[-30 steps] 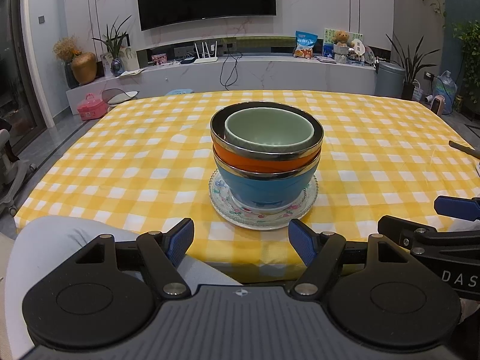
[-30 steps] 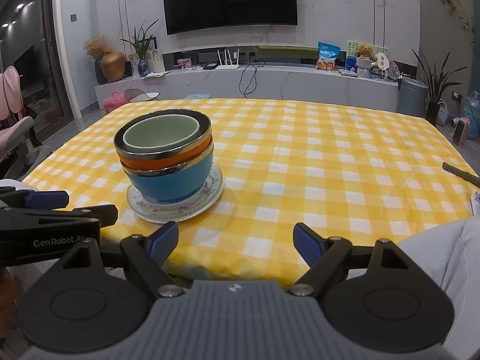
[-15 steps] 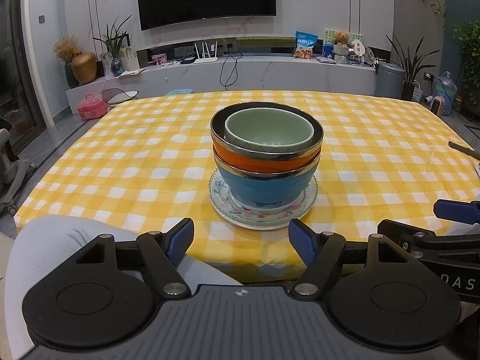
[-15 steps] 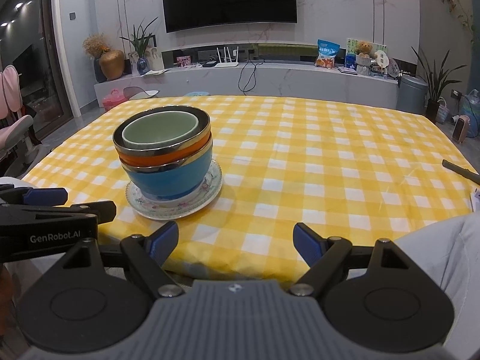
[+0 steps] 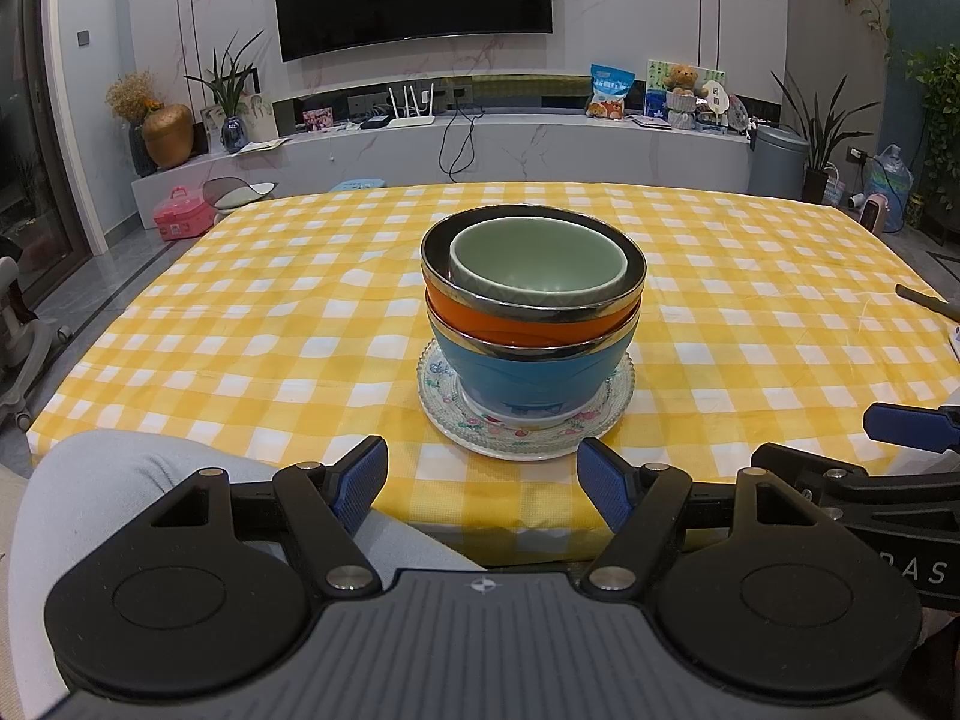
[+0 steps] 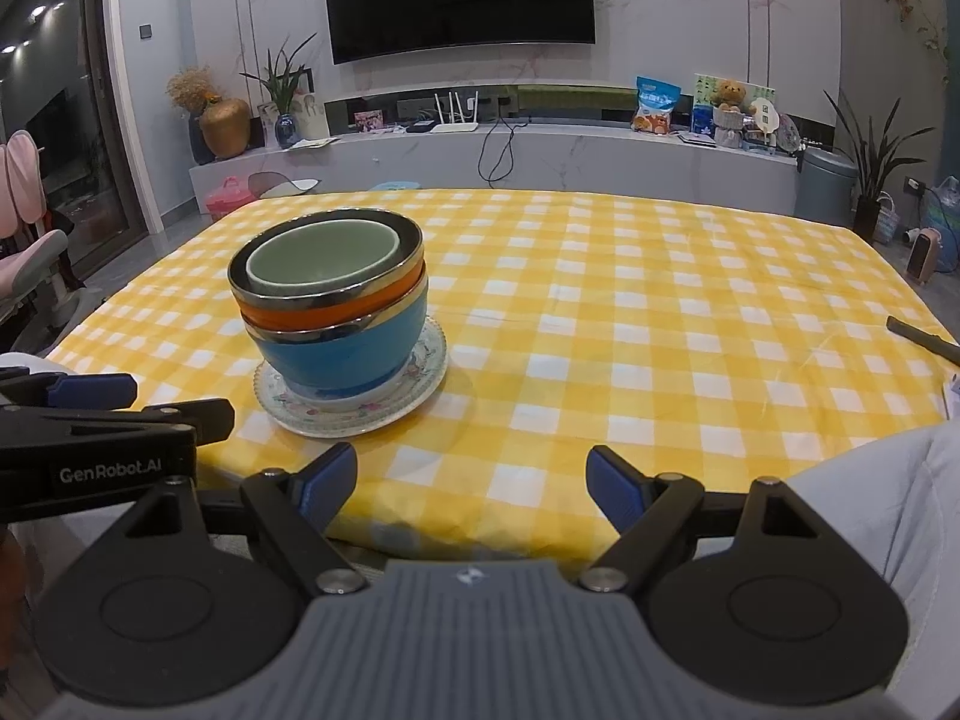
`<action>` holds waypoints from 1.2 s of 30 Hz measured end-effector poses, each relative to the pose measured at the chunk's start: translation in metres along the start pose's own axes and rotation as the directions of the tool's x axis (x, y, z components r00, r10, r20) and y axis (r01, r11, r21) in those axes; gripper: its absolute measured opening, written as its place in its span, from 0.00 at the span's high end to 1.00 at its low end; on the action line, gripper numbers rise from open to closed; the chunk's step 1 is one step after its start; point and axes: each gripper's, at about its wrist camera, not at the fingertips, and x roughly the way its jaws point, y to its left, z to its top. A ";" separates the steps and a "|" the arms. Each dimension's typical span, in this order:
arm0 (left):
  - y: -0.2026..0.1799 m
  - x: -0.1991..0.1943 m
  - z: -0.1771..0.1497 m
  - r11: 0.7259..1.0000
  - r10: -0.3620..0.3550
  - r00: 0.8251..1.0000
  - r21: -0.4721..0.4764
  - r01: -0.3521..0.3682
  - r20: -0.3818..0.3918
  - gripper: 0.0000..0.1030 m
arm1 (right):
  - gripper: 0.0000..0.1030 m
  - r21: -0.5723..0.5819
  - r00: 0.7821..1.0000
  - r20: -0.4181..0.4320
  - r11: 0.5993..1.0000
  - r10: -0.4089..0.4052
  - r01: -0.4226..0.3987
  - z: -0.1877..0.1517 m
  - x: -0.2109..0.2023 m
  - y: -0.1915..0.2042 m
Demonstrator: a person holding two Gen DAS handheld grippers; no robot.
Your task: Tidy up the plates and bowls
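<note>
A stack stands on the yellow checked table (image 5: 240, 324): a floral plate (image 5: 525, 438) at the bottom, a blue bowl (image 5: 528, 378) on it, an orange bowl (image 5: 516, 324) in that, and a pale green bowl (image 5: 537, 264) on top. The stack also shows in the right wrist view, with the plate (image 6: 354, 414), blue bowl (image 6: 342, 354) and green bowl (image 6: 321, 258). My left gripper (image 5: 482, 480) is open and empty, just short of the table's near edge in front of the stack. My right gripper (image 6: 471, 486) is open and empty, to the right of the stack.
A dark stick-like object (image 6: 924, 337) lies at the table's right edge. The person's grey-clad legs (image 5: 120, 480) are under the near edge. A TV wall and a low white console (image 5: 480, 144) with plants stand beyond the table.
The right gripper view has shifted slightly, so the stack sits a little lower and closer. The left gripper has barely moved. Both grippers stay open.
</note>
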 end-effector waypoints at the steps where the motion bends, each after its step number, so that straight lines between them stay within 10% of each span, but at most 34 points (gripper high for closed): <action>1: 0.000 0.000 0.000 1.000 0.000 1.000 0.000 0.000 0.000 0.18 | 0.20 -0.003 1.000 0.002 1.000 0.004 -0.004 0.000 0.000 0.000; 36: 0.000 0.001 0.000 1.000 -0.004 1.000 -0.006 0.004 0.001 0.18 | 0.20 -0.019 1.000 -0.012 1.000 0.023 -0.023 -0.003 0.003 0.005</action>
